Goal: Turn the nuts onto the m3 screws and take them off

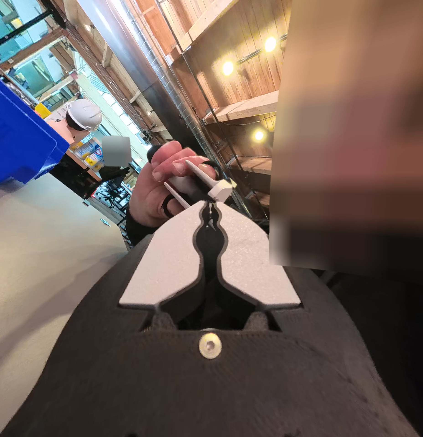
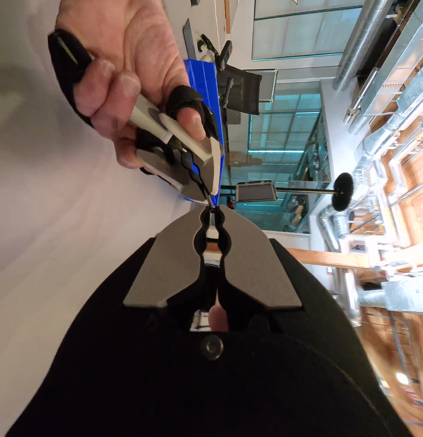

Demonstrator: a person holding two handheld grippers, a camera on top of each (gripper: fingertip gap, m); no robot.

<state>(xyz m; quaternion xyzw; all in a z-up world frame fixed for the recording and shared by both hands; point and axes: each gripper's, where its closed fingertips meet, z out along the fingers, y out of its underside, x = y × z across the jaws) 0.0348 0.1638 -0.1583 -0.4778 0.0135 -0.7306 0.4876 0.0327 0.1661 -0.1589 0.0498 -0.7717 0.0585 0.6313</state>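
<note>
Steel on steel, so go gently: keep the left claw (image 1: 209, 205) steady and twirl the right claw (image 2: 213, 209) squarely to avoid cross-threading. Left is clamped on the m3 screw (image 2: 208, 199); right looks pinched on what is probably the nut (image 2: 213, 210) (too tiny to confirm), tip to tip, above the white surface (image 2: 64, 212).
</note>
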